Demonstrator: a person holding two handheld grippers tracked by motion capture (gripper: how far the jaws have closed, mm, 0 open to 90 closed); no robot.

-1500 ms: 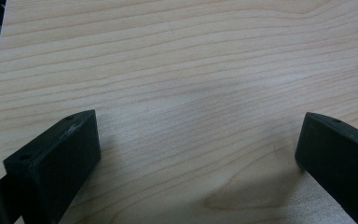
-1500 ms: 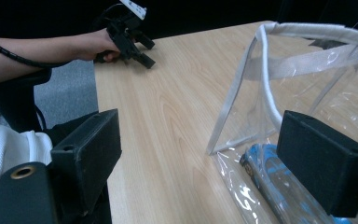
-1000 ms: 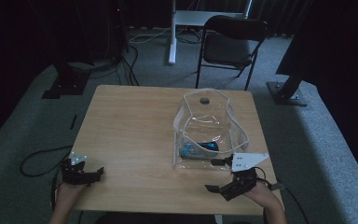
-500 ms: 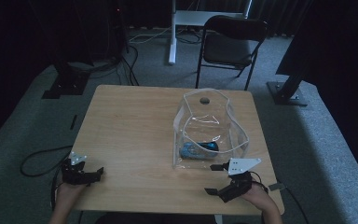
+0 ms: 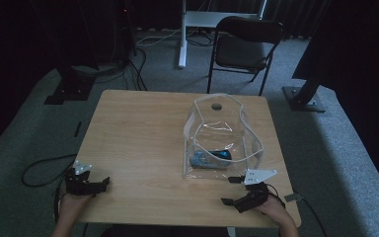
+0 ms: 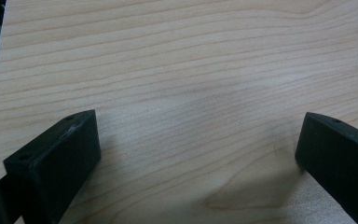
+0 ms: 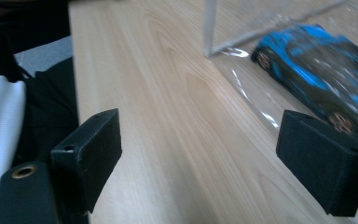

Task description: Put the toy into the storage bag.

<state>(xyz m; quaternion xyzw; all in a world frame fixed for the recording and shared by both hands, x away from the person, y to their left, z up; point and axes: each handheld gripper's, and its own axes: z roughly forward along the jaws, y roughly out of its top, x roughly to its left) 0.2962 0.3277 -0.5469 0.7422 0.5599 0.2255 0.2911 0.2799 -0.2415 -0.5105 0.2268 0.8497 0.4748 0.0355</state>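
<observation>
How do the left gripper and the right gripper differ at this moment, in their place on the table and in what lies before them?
The left gripper rests at the table's near left corner; the right gripper sits near its right side. The left gripper faces bare wood, whereas the right gripper faces the clear bag holding a blue toy car. Both are open and hold nothing.

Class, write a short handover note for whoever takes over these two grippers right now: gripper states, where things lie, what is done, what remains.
Left gripper: open, holding nothing, low over the table near its front left corner.
Right gripper: open, holding nothing, just in front of the clear bag.
The blue toy car lies inside the bag, at its near end.
Done: nothing gripped yet.
Left: probably reach for the bag or the car; which one comes first cannot be told.
</observation>
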